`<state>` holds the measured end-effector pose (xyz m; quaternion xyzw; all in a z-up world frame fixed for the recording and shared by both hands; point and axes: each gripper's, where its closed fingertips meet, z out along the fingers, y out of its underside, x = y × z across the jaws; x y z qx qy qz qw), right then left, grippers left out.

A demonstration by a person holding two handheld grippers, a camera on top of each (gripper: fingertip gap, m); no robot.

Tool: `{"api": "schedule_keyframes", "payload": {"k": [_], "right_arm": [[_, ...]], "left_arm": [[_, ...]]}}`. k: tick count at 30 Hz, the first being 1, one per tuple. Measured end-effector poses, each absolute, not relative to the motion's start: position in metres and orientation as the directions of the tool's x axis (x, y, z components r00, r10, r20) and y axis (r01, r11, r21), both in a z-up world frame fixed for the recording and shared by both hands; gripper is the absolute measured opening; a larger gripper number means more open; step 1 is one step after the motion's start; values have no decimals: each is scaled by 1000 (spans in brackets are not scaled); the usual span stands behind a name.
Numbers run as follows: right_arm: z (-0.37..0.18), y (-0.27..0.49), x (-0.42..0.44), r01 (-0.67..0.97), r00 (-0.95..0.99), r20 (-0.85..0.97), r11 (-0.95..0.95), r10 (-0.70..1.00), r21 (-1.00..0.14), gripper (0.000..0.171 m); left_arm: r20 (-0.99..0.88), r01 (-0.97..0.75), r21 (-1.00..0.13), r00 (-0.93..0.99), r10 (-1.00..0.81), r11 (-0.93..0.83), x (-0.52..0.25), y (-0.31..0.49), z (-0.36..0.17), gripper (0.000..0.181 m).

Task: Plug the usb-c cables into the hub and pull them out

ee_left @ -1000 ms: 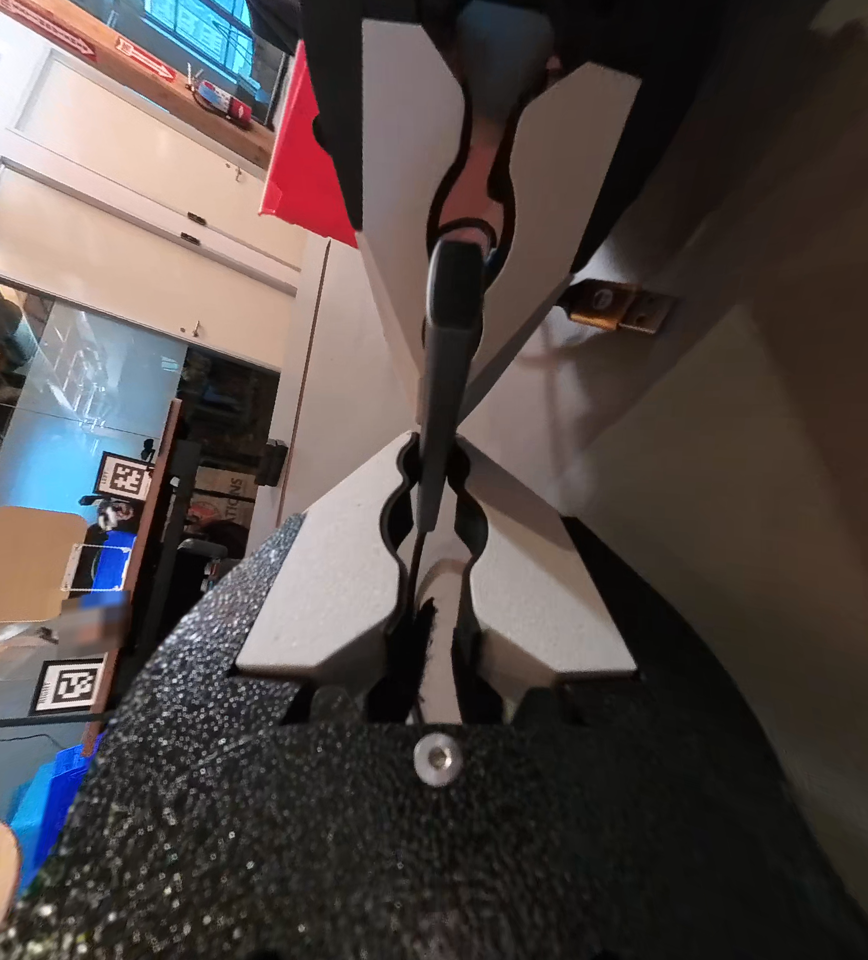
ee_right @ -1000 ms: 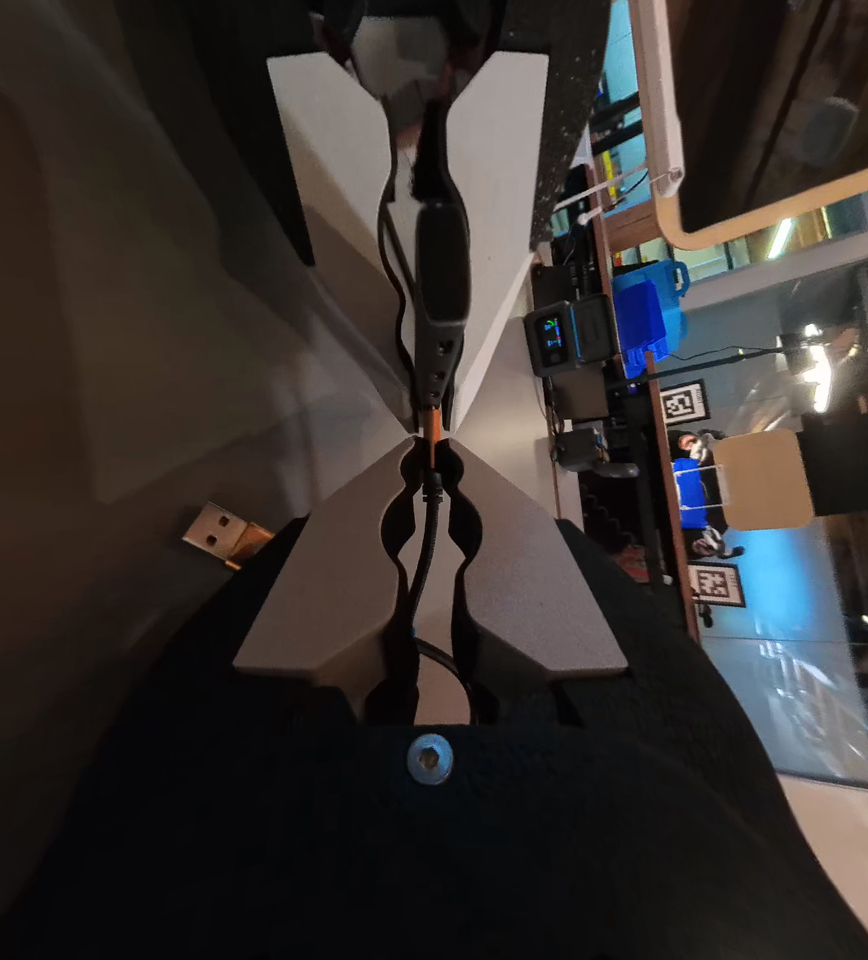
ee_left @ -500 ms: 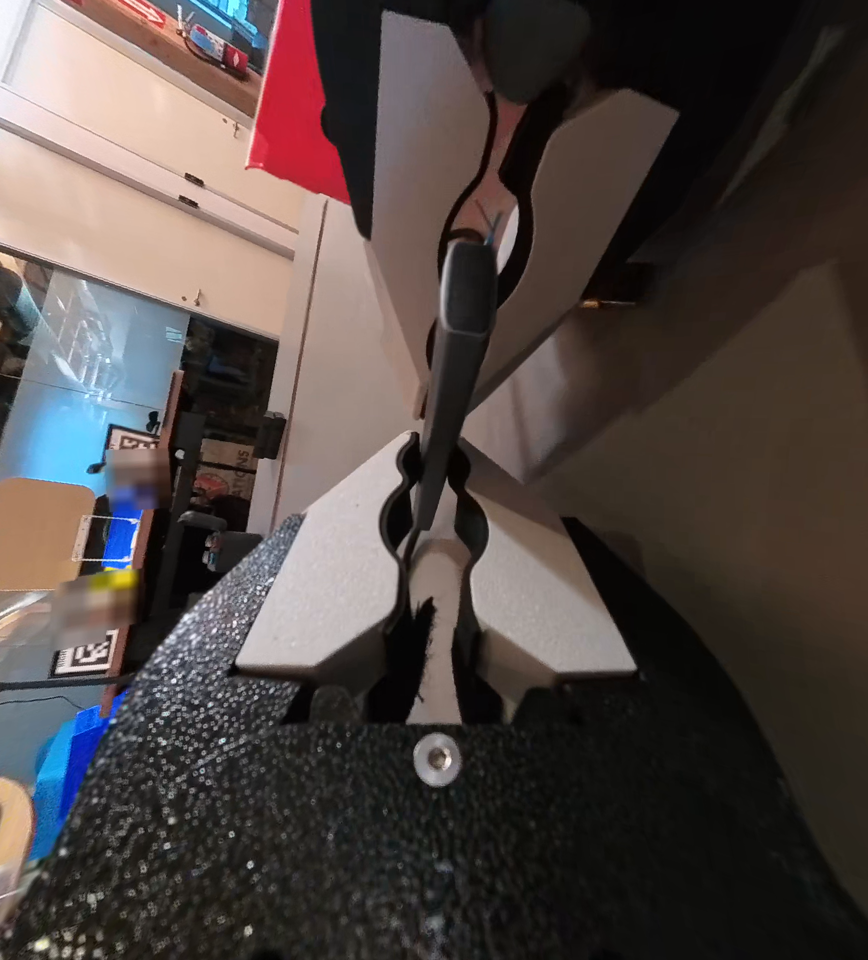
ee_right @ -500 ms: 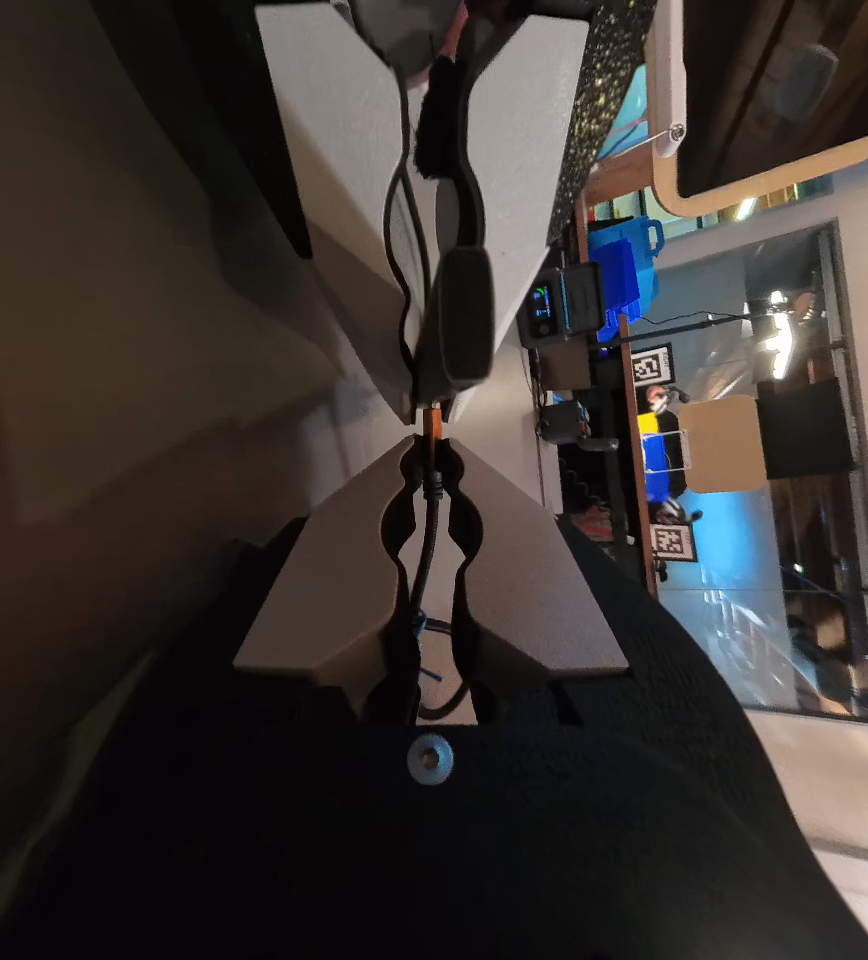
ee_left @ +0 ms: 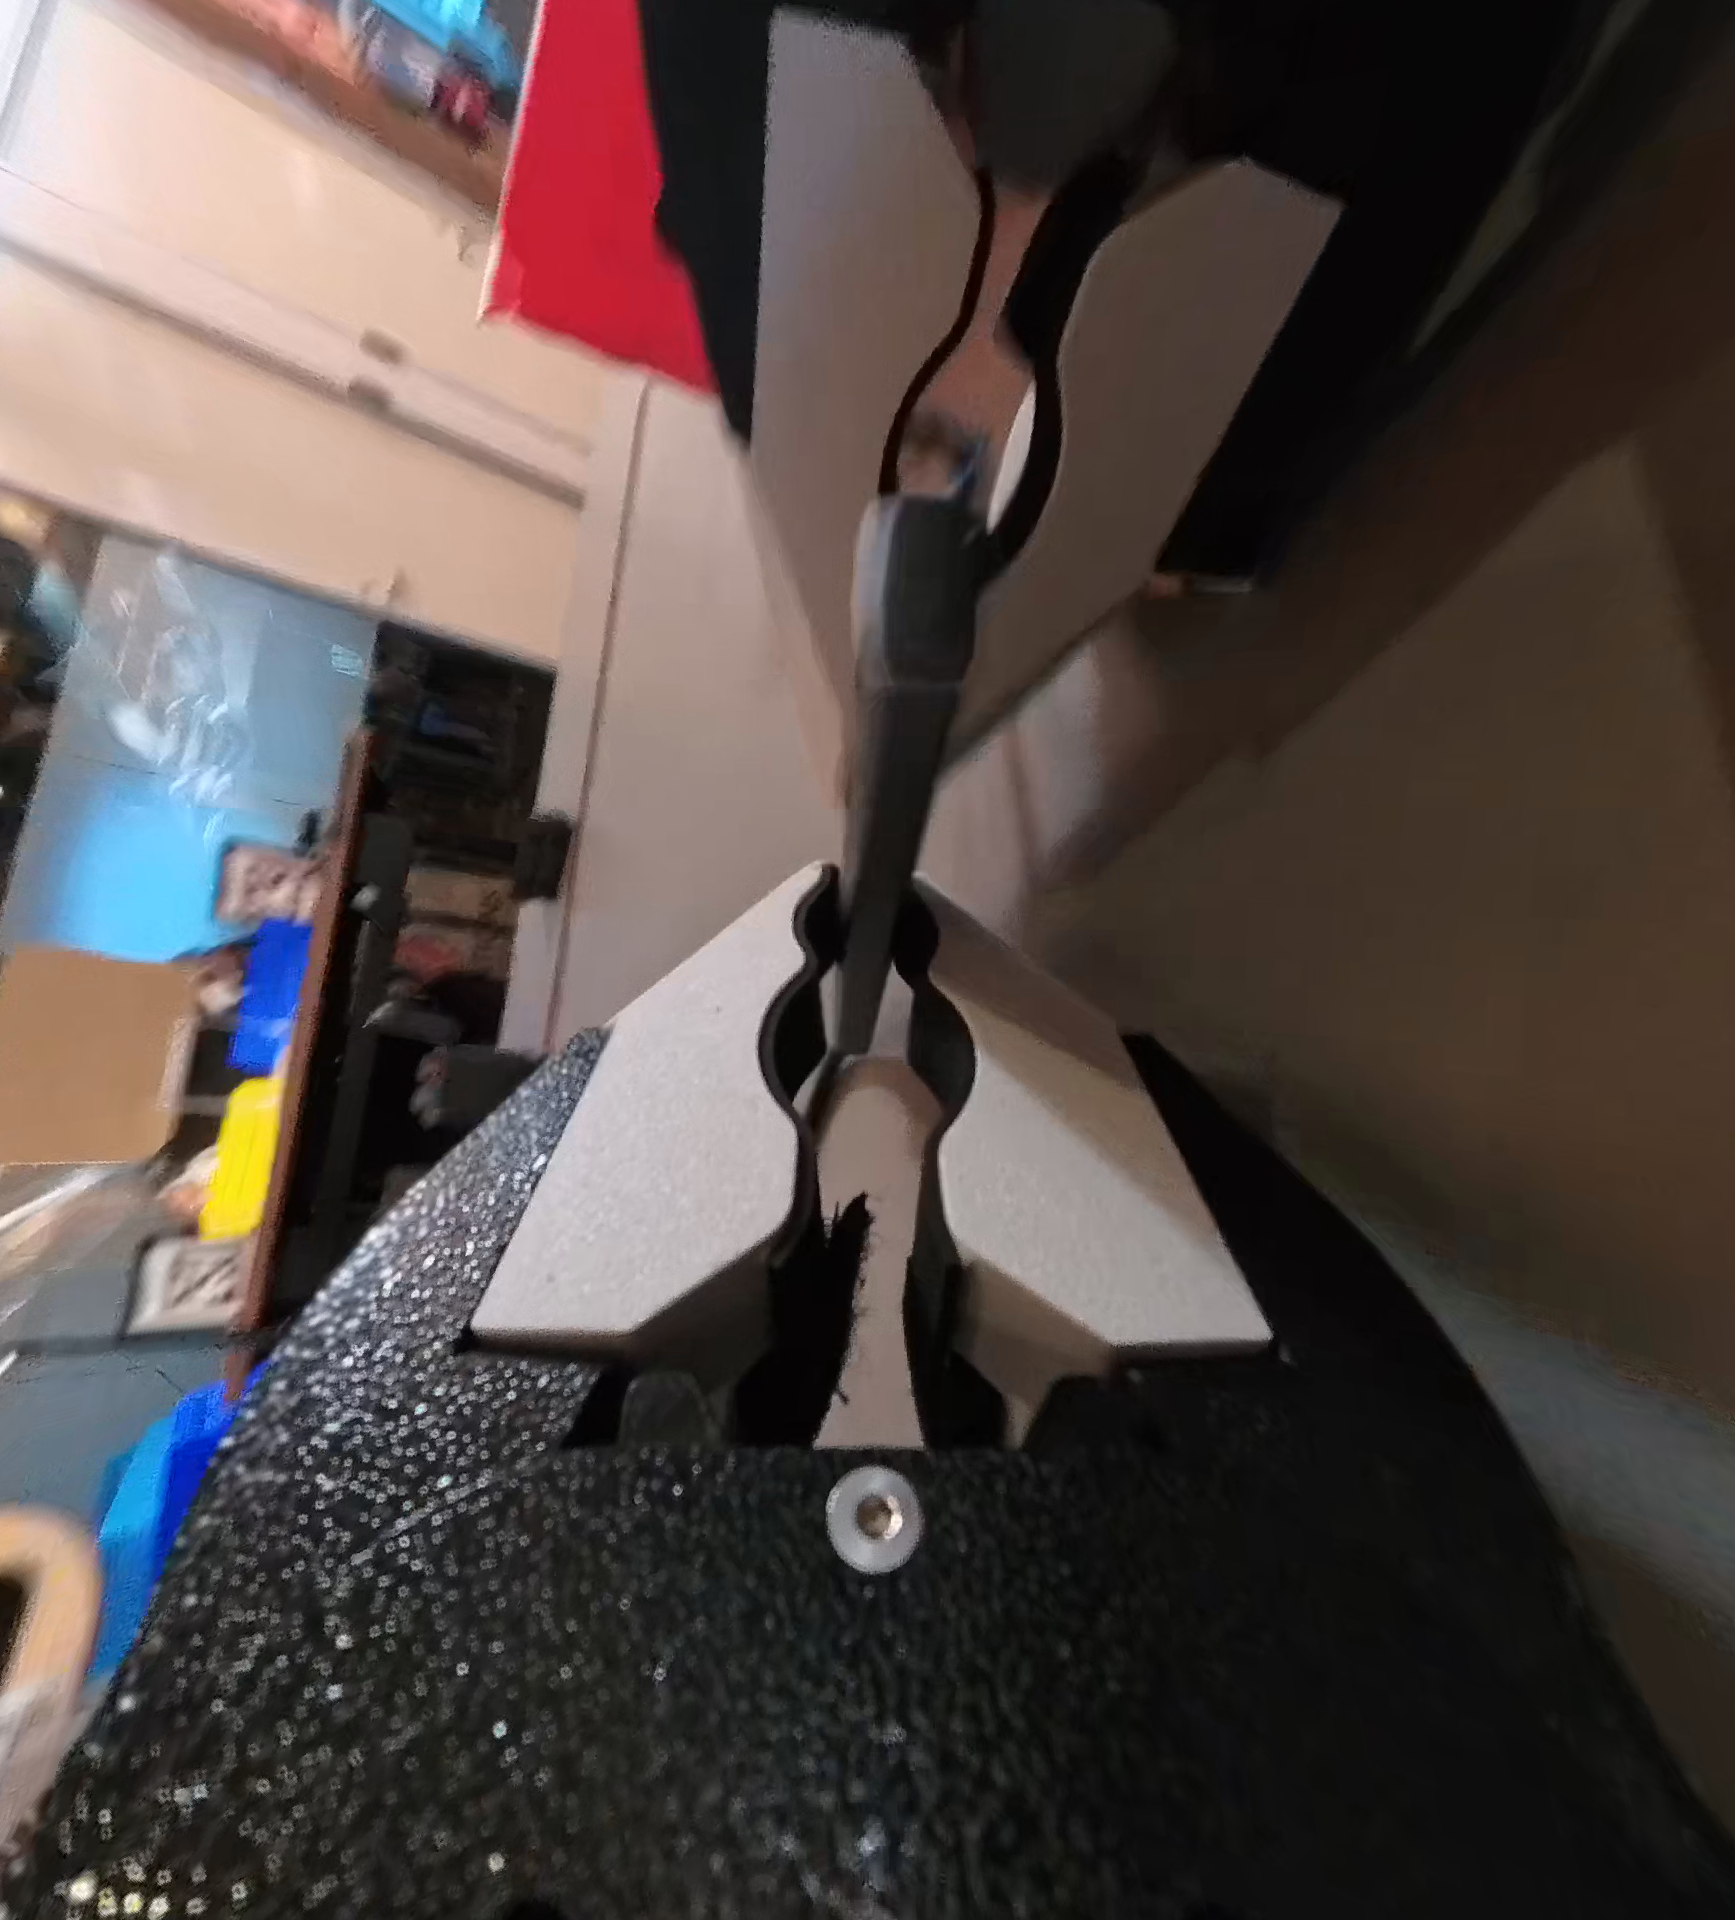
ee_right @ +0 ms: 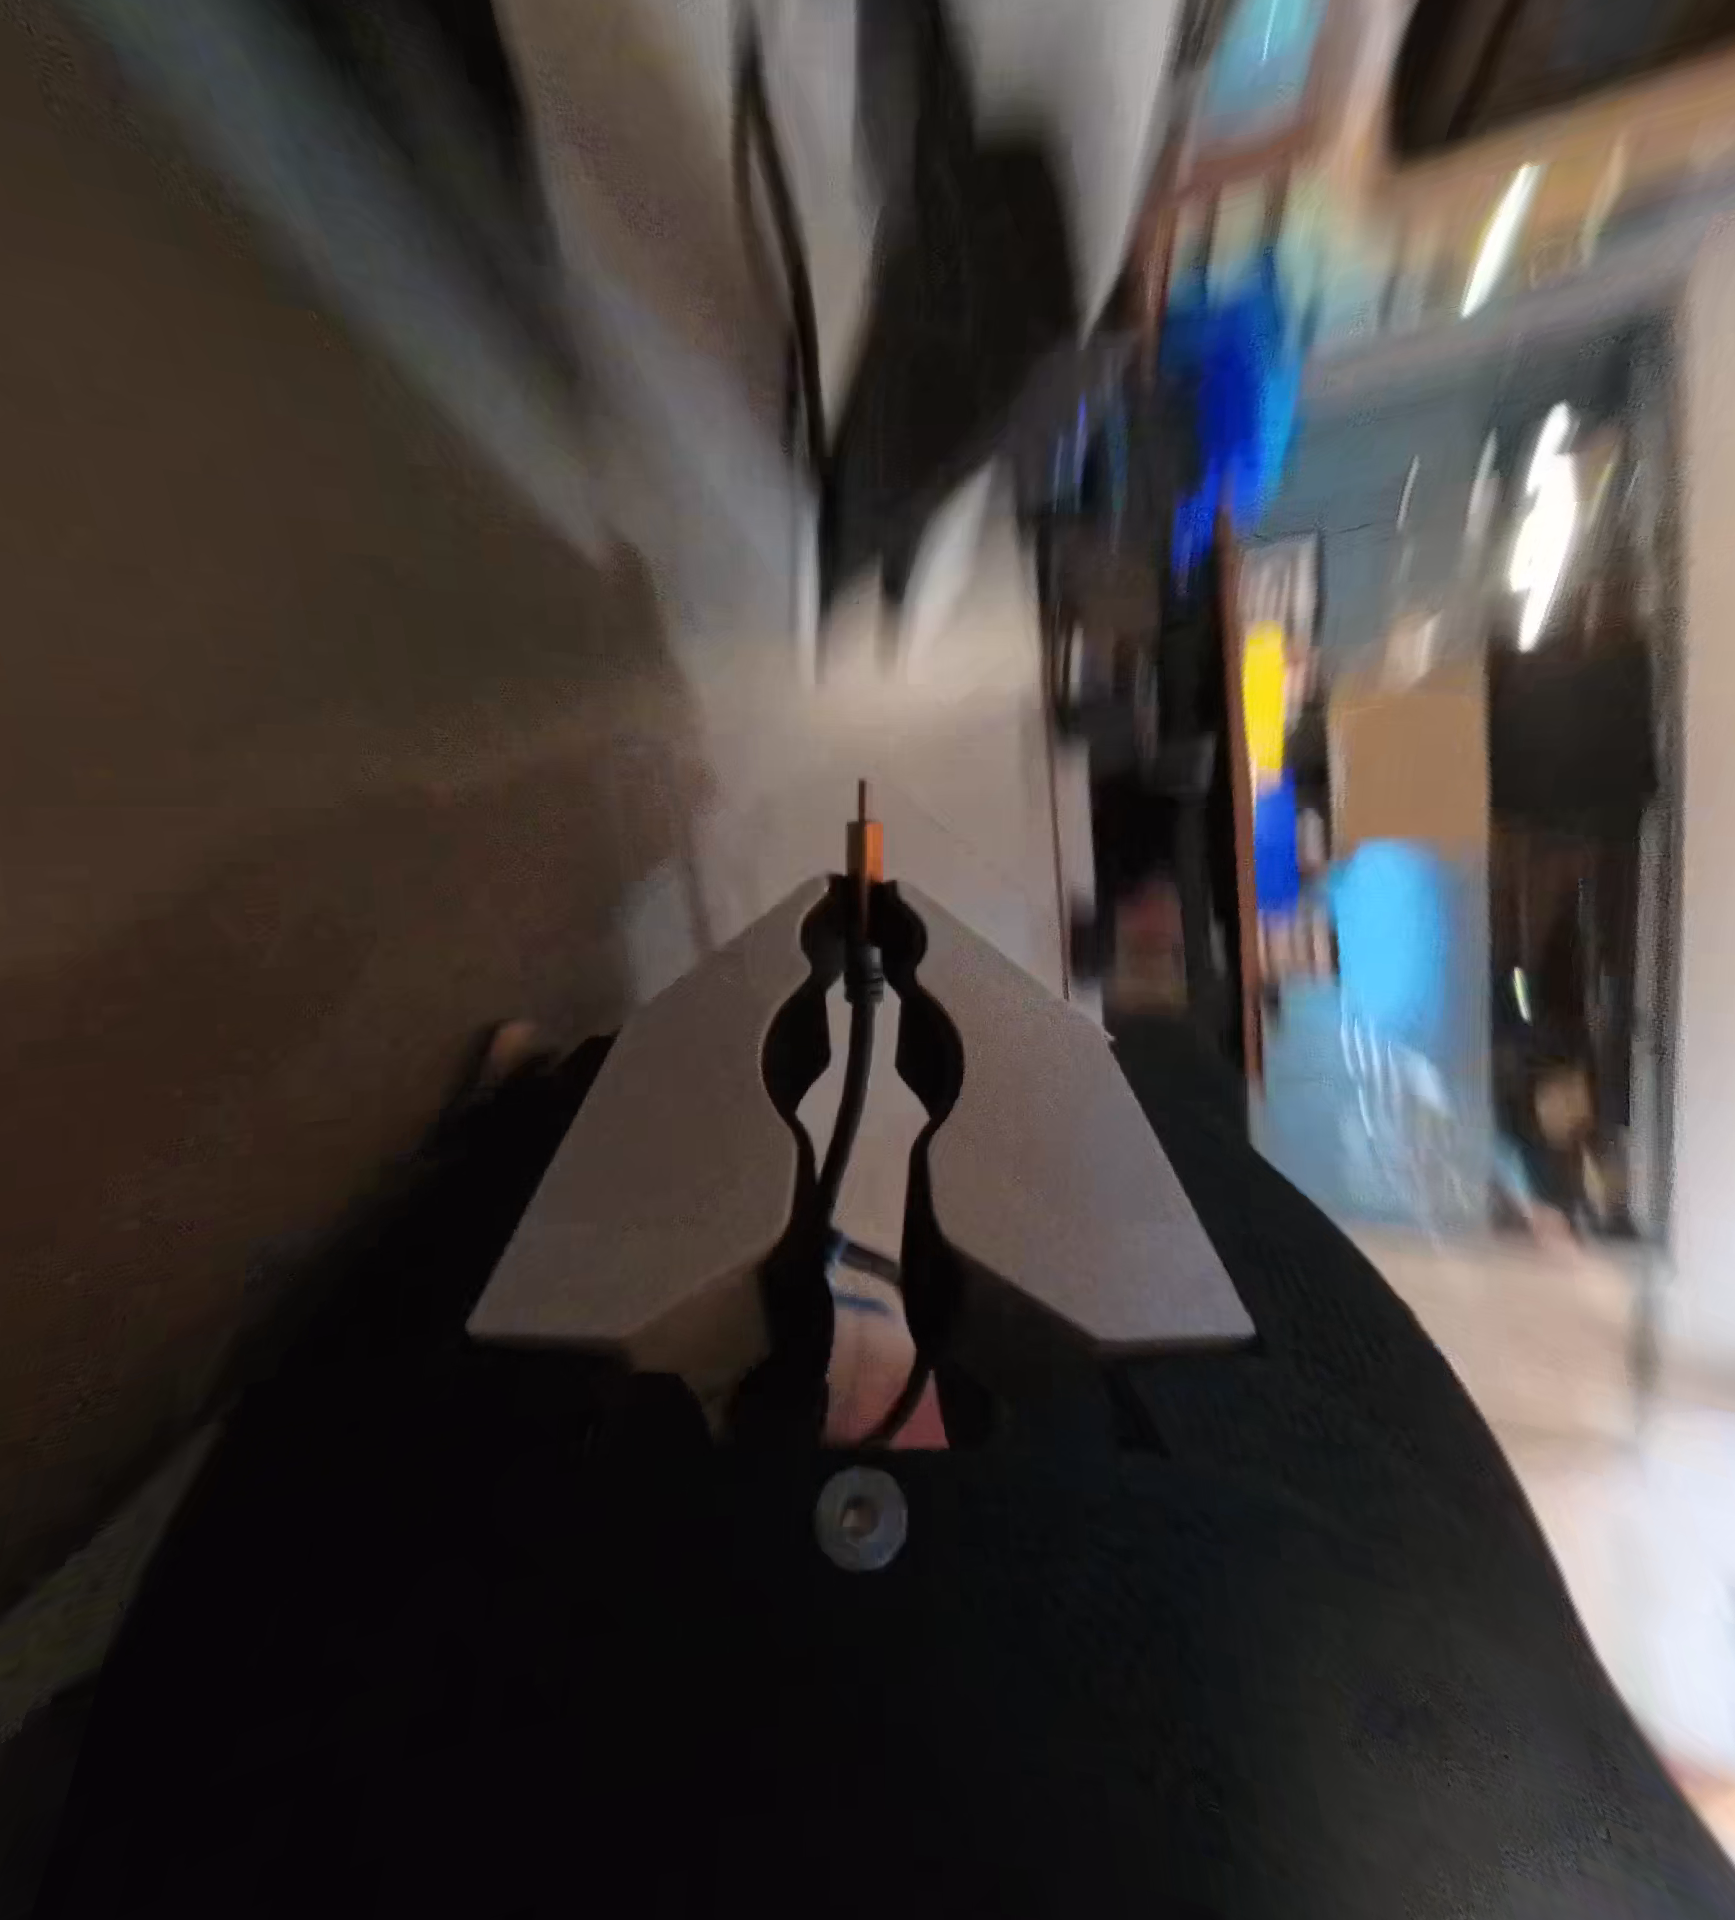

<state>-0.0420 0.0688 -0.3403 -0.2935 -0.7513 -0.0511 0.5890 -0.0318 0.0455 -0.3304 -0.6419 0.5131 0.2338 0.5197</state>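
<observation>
Left wrist view: hub clamped; right wrist view: cable plug clamped, free of the hub.

We see the left gripper (ee_left: 871, 914) pressed together on the near end of the dark grey hub (ee_left: 899, 727). The hub's long axis runs forward along the fingers and slightly right, its far end pointing at the other gripper's pale fingers (ee_left: 842, 312) above, near them; we cannot tell whether they touch. In the right wrist view, the right gripper (ee_right: 863, 899) pinches the usb-c cable (ee_right: 850, 1101) just behind its orange plug (ee_right: 864, 852). The plug points straight forward past the fingertips, its metal tip in open air, the black cord trailing back between the fingers. The background there is heavily blurred.
</observation>
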Motion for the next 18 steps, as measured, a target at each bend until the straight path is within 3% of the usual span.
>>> {"api": "schedule_keyframes", "payload": {"k": [1, 4, 7, 9, 11, 14, 18], "right_arm": [[-345, 102, -28, 619, -106, 917, 747, 386, -242, 4], [-330, 123, -13, 589, 66, 790, 615, 609, -524, 3], [-338, 115, -24, 600, -14, 860, 692, 510, -401, 4], [-334, 112, -29, 574, -5, 862, 707, 507, -413, 4], [-319, 110, -31, 531, 52, 851, 707, 523, -467, 4], [-280, 93, -28, 453, 148, 856, 736, 495, -504, 4], [-193, 85, 9, 463, 300, 889, 762, 346, -453, 3]], "left_arm": [[-840, -900, -436, 395, -373, 30, -47, 45, -323, 8], [-662, -714, -700, 658, -358, -16, -74, 38, -304, 7], [-702, -759, -651, 612, -364, -20, -71, 42, -311, 8], [-752, -801, -599, 561, -347, 3, -68, 43, -311, 8], [-745, -788, -616, 577, -336, 13, -69, 46, -306, 8], [-723, -767, -641, 595, -350, 20, -71, 47, -305, 8], [-743, -785, -618, 569, -352, 36, -71, 46, -305, 8]]}}
